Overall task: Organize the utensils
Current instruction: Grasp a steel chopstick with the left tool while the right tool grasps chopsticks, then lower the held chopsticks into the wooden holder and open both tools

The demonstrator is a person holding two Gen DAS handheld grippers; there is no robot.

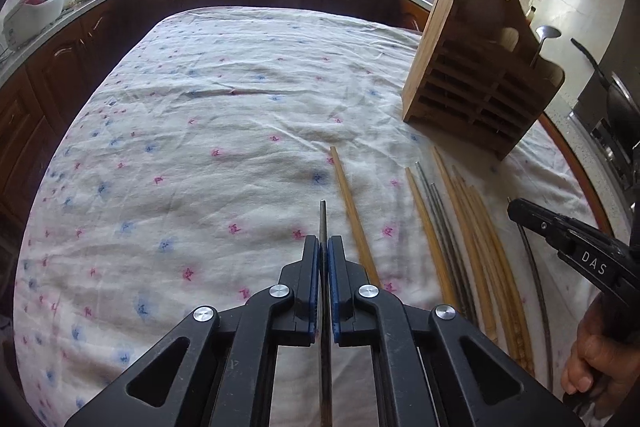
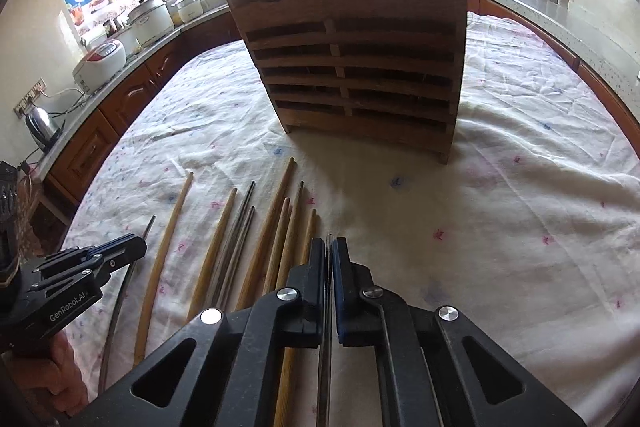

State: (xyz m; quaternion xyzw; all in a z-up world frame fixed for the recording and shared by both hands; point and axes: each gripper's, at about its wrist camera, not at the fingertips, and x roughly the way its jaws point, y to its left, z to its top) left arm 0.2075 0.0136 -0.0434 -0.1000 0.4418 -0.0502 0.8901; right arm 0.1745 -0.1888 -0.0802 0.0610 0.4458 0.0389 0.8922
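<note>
Your left gripper point(image 1: 324, 247) clamped on a metal chopstick point(image 1: 322, 219), its lower end hidden under the fingers, your right gripper point(image 2: 329, 247) pinching another metal chopstick point(image 2: 329, 241), tip barely showing, wooden chopsticks point(image 2: 264, 239) lower left, wooden rack point(image 2: 352, 67) top centre.

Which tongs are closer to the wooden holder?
Right. The right tongs sit in front of the wooden holder; the left tongs are off to its left, farther away.

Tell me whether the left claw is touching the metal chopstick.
Touching. The left wrist view shows the left claw shut on the metal chopstick, pads pressed against both sides.
</note>
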